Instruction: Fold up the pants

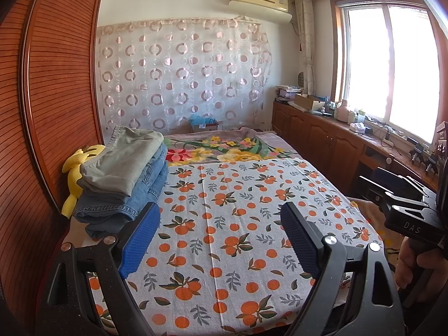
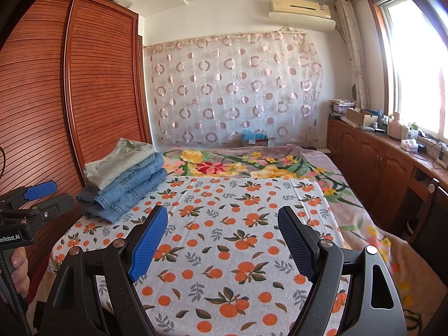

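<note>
Both tongs spread apart, empty: left tongs (image 1: 221,224), right tongs (image 2: 222,225), above the orange-print sheet (image 2: 224,238) on the bed. Folded pants (image 2: 123,179) stacked at sheet's far-left corner by wardrobe (image 2: 84,84). Cardboard box (image 2: 359,116) on table, contents unclear.

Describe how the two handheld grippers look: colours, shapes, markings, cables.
Both are black angular frames with silver rivets and blue textured pads. The left gripper carries white lettering and a dark cable in the right view; the right gripper reads "DAS" in the left view. Bare hands hold the grips.
</note>
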Demonstrator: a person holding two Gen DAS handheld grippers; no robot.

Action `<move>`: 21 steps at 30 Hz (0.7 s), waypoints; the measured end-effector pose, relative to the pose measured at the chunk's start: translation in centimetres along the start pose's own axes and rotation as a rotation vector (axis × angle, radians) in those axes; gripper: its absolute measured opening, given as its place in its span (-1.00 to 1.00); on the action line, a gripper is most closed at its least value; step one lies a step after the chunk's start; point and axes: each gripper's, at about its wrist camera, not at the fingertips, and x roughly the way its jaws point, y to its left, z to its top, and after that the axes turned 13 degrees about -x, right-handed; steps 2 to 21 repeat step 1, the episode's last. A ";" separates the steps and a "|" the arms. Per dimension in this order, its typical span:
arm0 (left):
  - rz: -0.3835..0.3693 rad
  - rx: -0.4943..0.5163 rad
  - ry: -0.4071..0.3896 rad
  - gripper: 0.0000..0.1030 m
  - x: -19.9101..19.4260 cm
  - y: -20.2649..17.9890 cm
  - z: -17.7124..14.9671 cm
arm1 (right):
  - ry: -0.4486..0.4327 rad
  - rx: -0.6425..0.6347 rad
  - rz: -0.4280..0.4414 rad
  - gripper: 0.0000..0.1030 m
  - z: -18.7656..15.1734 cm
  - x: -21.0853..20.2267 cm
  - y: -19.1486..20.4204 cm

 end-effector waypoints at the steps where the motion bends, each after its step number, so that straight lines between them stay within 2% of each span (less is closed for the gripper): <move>1: 0.001 0.000 0.000 0.71 0.0 0.0 0.0 | 0.000 0.000 -0.001 0.60 0.0 0.0 0.0; 21: 0.001 0.000 0.000 0.71 0.0 0.0 0.0 | 0.000 0.000 -0.001 0.60 0.0 0.0 0.0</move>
